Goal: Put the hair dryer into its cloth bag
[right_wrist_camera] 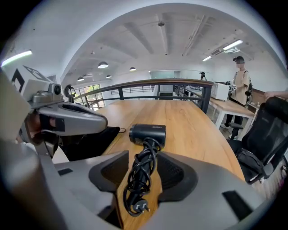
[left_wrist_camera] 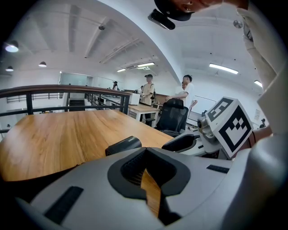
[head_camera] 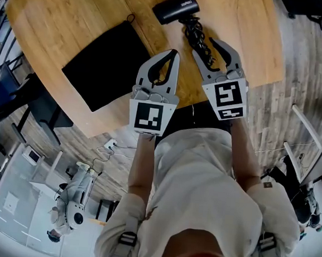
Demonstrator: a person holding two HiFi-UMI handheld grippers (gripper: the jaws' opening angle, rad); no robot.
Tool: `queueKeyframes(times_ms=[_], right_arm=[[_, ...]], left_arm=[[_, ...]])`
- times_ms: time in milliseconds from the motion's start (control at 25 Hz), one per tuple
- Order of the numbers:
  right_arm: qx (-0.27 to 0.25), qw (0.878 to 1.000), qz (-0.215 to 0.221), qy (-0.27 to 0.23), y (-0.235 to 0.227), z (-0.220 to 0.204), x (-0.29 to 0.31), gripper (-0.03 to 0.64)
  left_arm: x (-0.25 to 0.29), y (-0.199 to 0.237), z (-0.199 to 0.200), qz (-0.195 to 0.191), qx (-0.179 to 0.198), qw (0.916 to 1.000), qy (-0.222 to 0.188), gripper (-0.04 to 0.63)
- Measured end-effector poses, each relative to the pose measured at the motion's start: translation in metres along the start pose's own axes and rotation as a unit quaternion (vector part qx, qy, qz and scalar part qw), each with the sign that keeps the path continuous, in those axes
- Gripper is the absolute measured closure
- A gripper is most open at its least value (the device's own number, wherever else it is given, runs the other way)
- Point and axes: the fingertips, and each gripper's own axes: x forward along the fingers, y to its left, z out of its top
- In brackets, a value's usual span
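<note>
Head view, looking steeply down: a black hair dryer (head_camera: 177, 8) lies on its side at the far part of a round, light wooden bench (head_camera: 59, 10). Its black cord, bundled in a loose coil (head_camera: 198, 36), trails from it toward the near edge. The flat black cloth bag (head_camera: 108, 64) lies to the left of the dryer and apart from it, with a small drawstring loop (head_camera: 129, 19) at its far corner. The dryer is outside the bag.

I hold the right tool (head_camera: 204, 48) over the coiled cord. In the right gripper view its grey jaws stand released, one on each side of the coil. The pads do not press on the coil, and the two-pin plug (right_wrist_camera: 139, 206) lies nearest the camera. Beyond the coil, the dryer's barrel faces that view end on.

My left tool (head_camera: 175, 53) sits just right of the bag's near corner. It is clenched, tip against tip, with nothing between its jaws; the left gripper view shows only a sliver of bench wood behind the tips. I cannot tell whether either tool touches the bench.

Behind the bench, a dark railing (right_wrist_camera: 148, 85) runs across the right gripper view. People stand near a black office chair (left_wrist_camera: 173, 117) in the left gripper view.
</note>
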Motion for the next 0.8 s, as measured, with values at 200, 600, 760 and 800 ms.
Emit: queueKeyframes(times_ms=[200, 600, 760, 800], right_arm=[[0.009, 1.000, 0.005, 0.022, -0.003, -0.010, 0.015, 0.355], [0.021, 0.997, 0.025, 0.064, 0.004, -0.023, 0.046, 0.316], [0.018, 0.996, 0.020, 0.084, 0.003, -0.028, 0.057, 0.314], [0.018, 0.996, 0.017, 0.089, 0.002, -0.030, 0.060, 0.314]], left_arm=[[0.003, 0.002, -0.009, 0.002, -0.007, 0.9999, 0.007, 0.575], [0.009, 0.008, -0.021, 0.008, -0.019, 0.9996, 0.020, 0.575], [0.012, 0.010, -0.023, 0.007, -0.023, 0.9994, 0.023, 0.575], [0.013, 0.011, -0.023, 0.008, -0.023, 0.9994, 0.023, 0.575]])
